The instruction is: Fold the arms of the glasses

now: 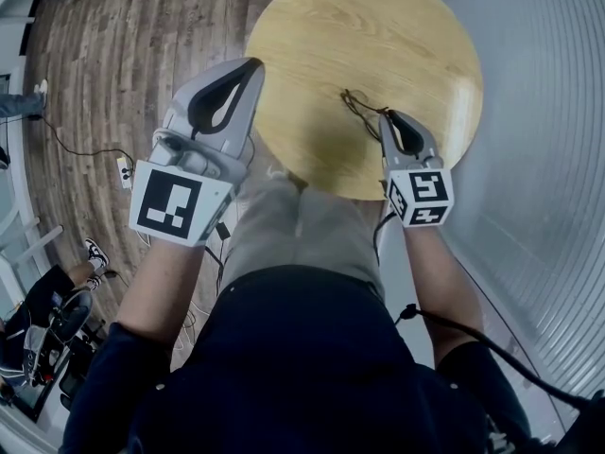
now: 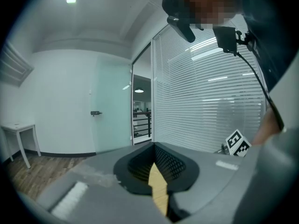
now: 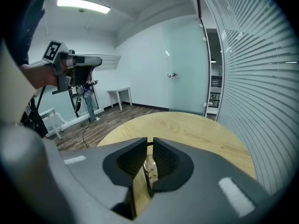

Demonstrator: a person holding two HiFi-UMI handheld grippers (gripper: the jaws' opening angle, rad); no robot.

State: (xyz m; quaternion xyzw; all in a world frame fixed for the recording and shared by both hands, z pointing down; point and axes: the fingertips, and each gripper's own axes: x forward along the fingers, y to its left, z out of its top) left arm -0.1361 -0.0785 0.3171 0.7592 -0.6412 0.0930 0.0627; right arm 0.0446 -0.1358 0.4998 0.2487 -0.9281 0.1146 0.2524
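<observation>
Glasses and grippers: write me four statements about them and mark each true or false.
1. The table is round and wooden. True.
2. The left gripper holds the glasses. False: the left gripper is shut and empty, while the right gripper is shut on the glasses.
3. The right gripper is over the table. True.
4. The floor is carpeted. False: it is wood planks.
</observation>
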